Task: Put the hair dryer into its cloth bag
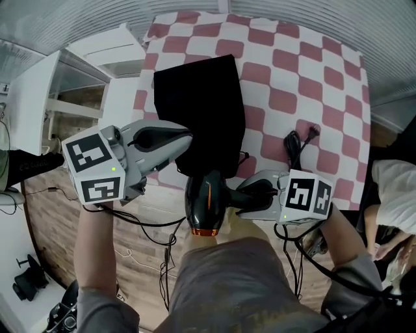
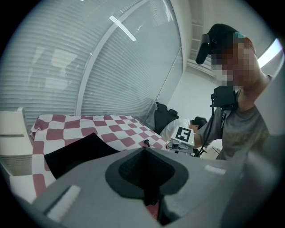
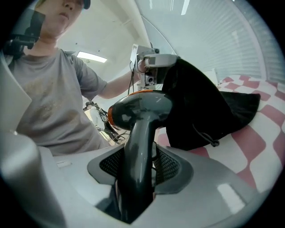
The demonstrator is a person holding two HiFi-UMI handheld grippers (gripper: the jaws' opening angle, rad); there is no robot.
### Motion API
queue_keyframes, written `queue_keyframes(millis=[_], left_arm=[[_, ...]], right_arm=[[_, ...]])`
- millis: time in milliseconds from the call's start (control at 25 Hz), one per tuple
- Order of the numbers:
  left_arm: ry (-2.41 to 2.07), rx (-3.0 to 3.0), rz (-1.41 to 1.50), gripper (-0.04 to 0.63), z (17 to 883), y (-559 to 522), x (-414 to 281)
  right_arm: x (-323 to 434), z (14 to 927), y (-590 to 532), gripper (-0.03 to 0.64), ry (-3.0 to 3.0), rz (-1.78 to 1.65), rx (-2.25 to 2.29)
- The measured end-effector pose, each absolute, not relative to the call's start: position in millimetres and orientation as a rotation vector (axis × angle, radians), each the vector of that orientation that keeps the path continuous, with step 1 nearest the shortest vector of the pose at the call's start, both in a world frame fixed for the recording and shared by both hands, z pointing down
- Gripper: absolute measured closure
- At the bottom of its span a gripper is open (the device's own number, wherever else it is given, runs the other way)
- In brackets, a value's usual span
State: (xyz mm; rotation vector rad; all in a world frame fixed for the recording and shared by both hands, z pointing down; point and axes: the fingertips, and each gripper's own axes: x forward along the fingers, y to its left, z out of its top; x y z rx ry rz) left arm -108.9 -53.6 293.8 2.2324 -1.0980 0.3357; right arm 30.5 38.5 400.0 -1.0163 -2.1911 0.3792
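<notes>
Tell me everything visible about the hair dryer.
The hair dryer is glossy black plastic with an orange stripe and orange rear rim. The right hand-held gripper clamps its handle, holding it in the air at the table's near edge. Its front end meets the mouth of the black cloth bag, which the left hand-held gripper holds up. A black cord lies on the table nearby.

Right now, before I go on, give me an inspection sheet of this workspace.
Surface: table under a red-and-white checked cloth.
Job's things: black cloth bag on the cloth, near edge lifted; hair dryer past the table's edge, outside the bag.
Clutter: nothing seen.
Grippers: left gripper shut on the bag's edge; right gripper shut on the dryer's handle.
Cables: dryer cord lies on the cloth; gripper cables hang down.
Surroundings: white furniture, blinds, wooden floor, another person.
</notes>
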Motion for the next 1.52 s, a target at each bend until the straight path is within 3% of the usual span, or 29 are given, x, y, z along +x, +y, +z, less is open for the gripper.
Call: queue_keyframes(millis=[920,1520], left_arm=[[-0.935,2.307,0.380,0.583,293,21,-43],[-0.889,2.316,0.345,0.583,306,-6,4]], right_arm=[[16,421,-11,0.399,-2.206,0.515,-0.622],[-12,427,-45,0.397,-2.242,0.485,-0.197]])
